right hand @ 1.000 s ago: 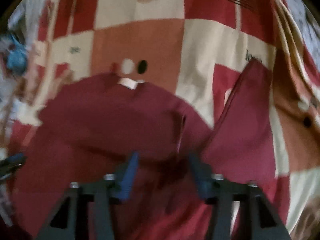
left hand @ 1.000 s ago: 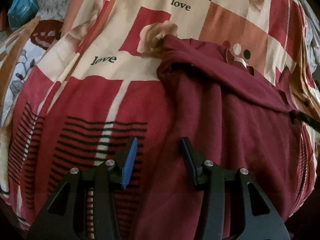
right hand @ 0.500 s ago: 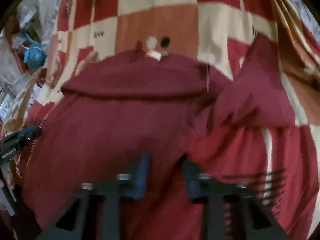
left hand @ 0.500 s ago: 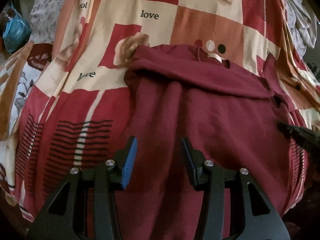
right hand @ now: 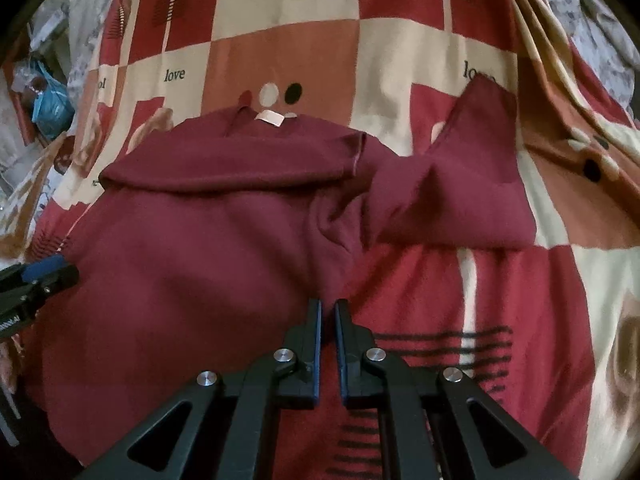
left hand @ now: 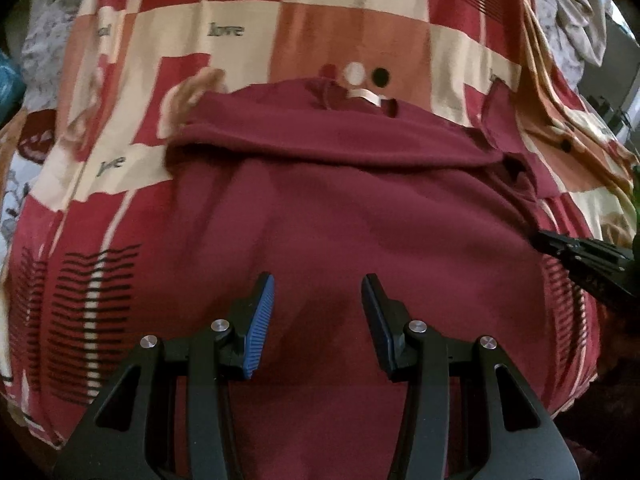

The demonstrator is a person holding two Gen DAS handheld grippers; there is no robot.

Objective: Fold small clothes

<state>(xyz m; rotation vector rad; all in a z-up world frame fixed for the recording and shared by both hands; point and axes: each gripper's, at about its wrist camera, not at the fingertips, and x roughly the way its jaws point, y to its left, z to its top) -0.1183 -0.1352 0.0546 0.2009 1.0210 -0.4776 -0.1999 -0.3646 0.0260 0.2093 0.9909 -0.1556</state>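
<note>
Patchwork blanket (right hand: 280, 52) carries a maroon shirt (right hand: 208, 248) (label showing), right claw (right hand: 328, 308) pinching its side edge.

The left gripper (left hand: 318, 300) points steeply down, and its jaws stand apart with a clear gap between the blue pad and the black one. Nothing is pressed between them. The right gripper (right hand: 328, 312) also points steeply down. Its jaws are drawn together, only a thin slit between the pads, which pinch the maroon cloth (right hand: 224, 232) at its edge.
</note>
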